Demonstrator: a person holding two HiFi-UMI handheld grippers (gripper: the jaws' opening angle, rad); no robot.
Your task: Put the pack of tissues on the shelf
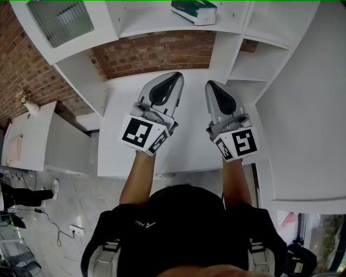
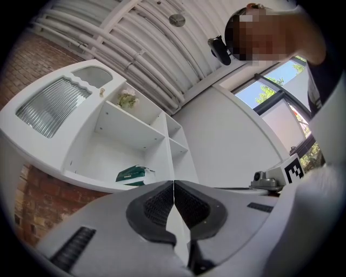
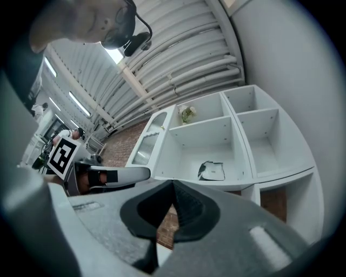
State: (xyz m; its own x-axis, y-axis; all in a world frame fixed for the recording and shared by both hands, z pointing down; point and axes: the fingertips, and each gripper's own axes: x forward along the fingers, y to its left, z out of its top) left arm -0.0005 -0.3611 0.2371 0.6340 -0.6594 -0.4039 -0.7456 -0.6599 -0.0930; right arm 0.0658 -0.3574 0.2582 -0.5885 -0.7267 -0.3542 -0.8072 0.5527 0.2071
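Observation:
The green and white pack of tissues (image 1: 195,11) lies on the white shelf (image 1: 157,24), in the wide middle compartment. It also shows in the left gripper view as the tissues pack (image 2: 131,174) and in the right gripper view as the tissues pack (image 3: 212,170). My left gripper (image 1: 174,77) and right gripper (image 1: 211,85) hover side by side over the white tabletop (image 1: 189,154), below the shelf and well away from the pack. The left gripper's (image 2: 173,186) jaws meet with nothing between them. The right gripper's (image 3: 173,186) jaws are likewise closed and empty.
A ribbed glass door (image 1: 59,21) closes the shelf's left compartment. A small plant (image 3: 187,113) stands in an upper compartment. Empty compartments (image 1: 270,59) lie to the right. A brick wall (image 1: 157,51) backs the unit, and a low white cabinet (image 1: 54,143) stands at left.

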